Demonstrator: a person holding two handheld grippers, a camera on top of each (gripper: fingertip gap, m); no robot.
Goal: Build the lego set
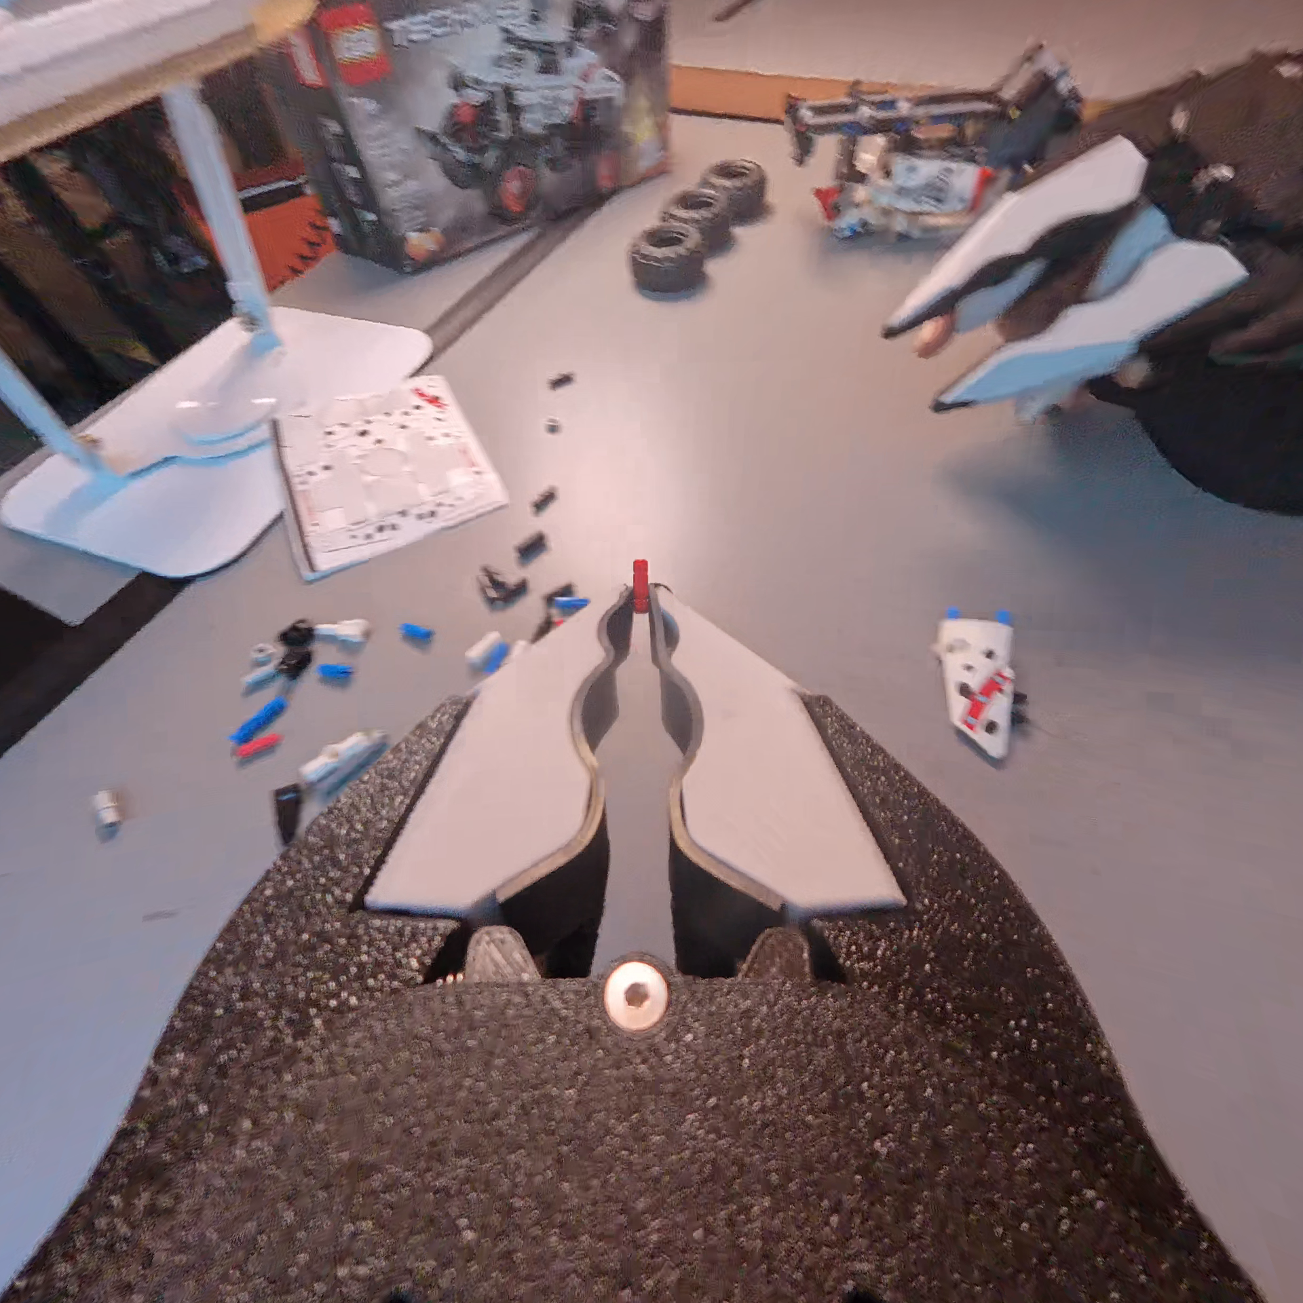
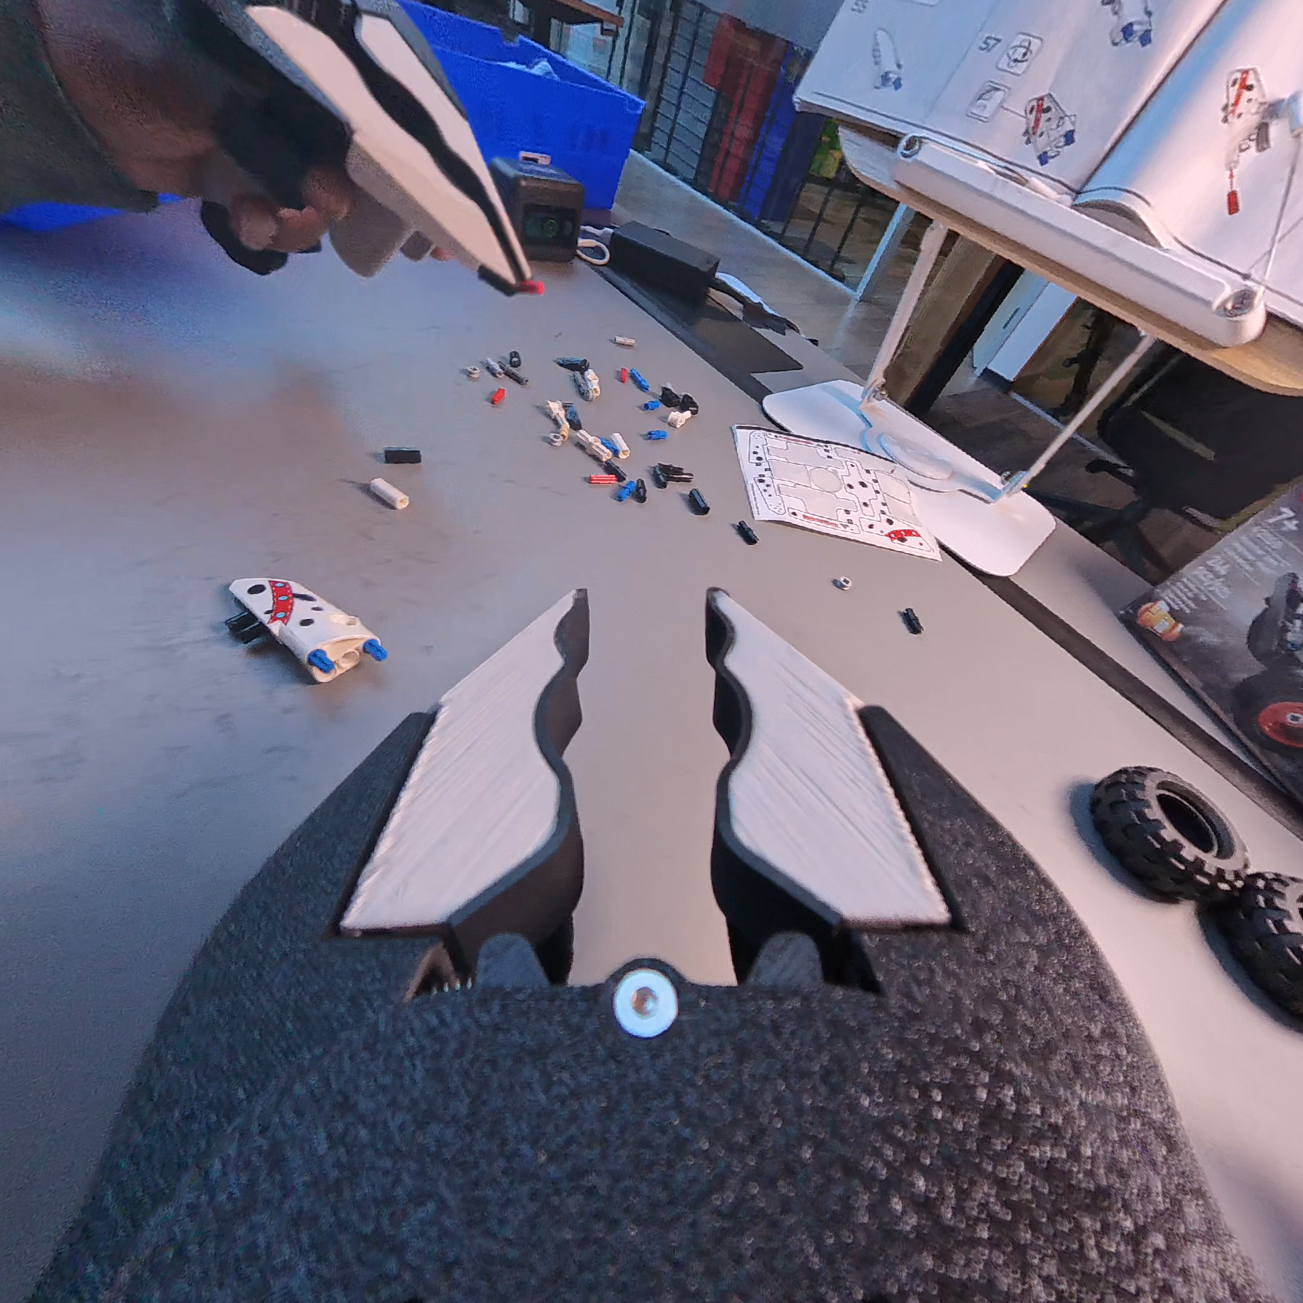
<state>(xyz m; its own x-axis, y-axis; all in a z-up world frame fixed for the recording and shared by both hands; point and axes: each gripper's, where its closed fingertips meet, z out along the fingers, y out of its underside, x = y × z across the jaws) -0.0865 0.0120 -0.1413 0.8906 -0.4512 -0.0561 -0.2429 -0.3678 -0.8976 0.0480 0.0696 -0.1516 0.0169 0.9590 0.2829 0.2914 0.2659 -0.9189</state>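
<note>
Left wrist view, left gripper (image 1: 640,599) pinching red pin (image 1: 640,584), loose pieces (image 1: 296,663) beside

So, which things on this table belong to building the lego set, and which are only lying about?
For the build:
- red pin, held by left gripper
- white panel piece
- loose pins
- tyres
- part-built model
- sticker sheet
- instruction booklet
- right gripper, open and empty

Lying about:
- blue bin
- black power adapter
- set box

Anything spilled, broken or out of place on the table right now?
Nothing stands out. The loose pieces lie scattered by the sticker sheet, as expected mid-build. The left gripper pinches a red pin; the right gripper is open and empty.
</note>
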